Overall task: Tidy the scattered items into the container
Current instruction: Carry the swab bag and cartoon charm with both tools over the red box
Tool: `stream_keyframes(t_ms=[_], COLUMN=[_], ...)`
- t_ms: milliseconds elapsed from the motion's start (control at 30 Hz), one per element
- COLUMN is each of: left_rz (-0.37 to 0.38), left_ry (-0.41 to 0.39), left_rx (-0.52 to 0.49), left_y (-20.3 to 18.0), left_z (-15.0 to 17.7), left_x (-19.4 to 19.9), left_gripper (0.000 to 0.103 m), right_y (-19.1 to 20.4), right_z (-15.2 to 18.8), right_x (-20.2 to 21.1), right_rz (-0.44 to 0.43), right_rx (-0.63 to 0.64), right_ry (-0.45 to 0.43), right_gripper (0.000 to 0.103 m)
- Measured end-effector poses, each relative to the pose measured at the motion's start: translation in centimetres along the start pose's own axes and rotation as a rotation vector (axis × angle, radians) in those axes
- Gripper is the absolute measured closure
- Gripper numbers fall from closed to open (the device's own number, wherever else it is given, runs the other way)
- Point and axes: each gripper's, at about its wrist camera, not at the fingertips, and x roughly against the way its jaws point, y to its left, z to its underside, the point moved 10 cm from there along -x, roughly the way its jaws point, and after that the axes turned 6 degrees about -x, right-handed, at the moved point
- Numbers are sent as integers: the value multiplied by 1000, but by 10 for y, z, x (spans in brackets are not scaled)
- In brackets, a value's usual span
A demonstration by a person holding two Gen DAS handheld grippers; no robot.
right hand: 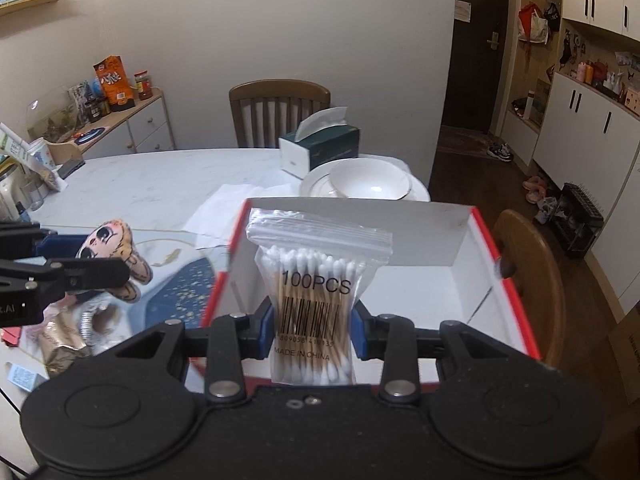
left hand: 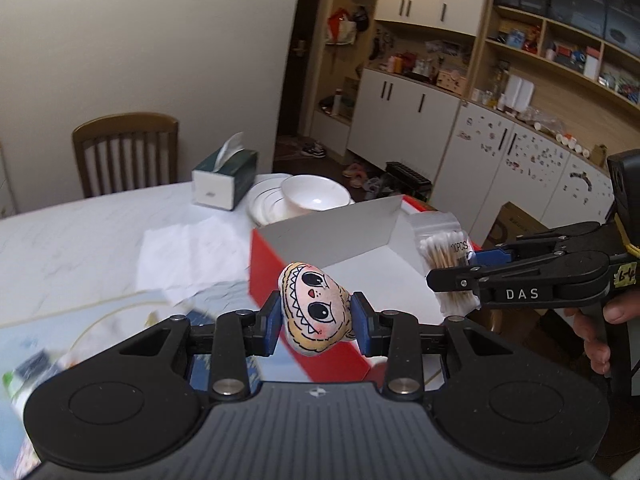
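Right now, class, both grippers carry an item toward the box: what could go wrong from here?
1. The left gripper pinches only the doll head; the soft toy may slip out short of the red-edged box.
2. The right gripper clamps the slick cotton swab bag, which may slide free.
3. Both grippers converge on one box and could collide.

2 grippers [left hand: 316, 316] [right hand: 314, 322], 1 doll [left hand: 316, 308], 1 swab bag [right hand: 316, 296], 1 box [right hand: 460, 248], 1 tissue box [right hand: 320, 148], 1 bowl [right hand: 370, 184], 2 chairs [right hand: 280, 112] [right hand: 532, 280].
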Motion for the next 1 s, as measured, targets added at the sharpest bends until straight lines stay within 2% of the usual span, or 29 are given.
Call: stream_keyframes(t_ms=[367, 633, 767, 1000], left_rz=[73, 90, 92, 89], left_ry=[33, 85, 144, 259], left_rx=[-99, -184, -208, -241], left_y=[-37, -51, -55, -59], left_z=[-35, -52, -45, -26], left_x=[-63, -116, -145, -187], left_gripper=[68, 68, 68, 68], right_y=[-44, -67, -77, -83], right_z=[-4, -9, -6, 6], right_x=[-20, -38, -54, -90], right_rz=[43, 54, 56, 35], right_rx=[14, 39, 45, 87], right_ry=[24, 54, 88, 205], right_gripper=[68, 68, 68, 68])
